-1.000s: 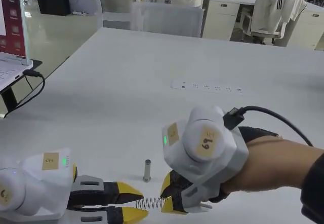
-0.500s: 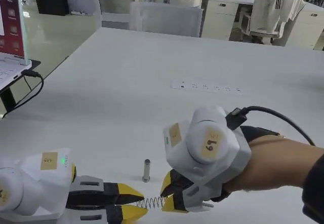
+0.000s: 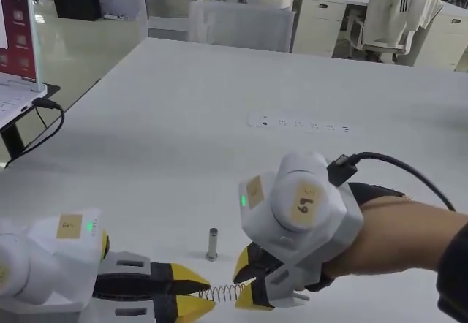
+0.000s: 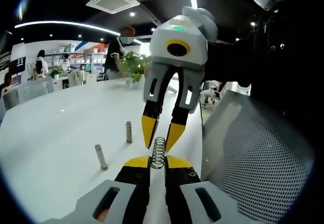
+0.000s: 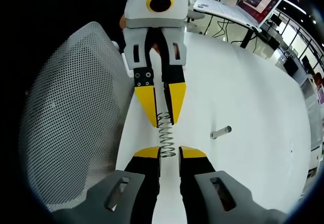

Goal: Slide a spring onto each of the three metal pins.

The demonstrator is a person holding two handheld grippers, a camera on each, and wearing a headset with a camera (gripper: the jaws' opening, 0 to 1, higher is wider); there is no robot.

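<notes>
spring [image 3: 221, 291] gripped endwise, left tongs [image 3: 199, 296], right tongs [image 3: 245, 280]

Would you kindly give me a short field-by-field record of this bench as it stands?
left gripper: shut on one end of the spring
right gripper: shut on the other end
spring: spans between the two grippers
bare pin: upright on the white table, untouched
second pin: upright, looks already coil-wrapped
</notes>
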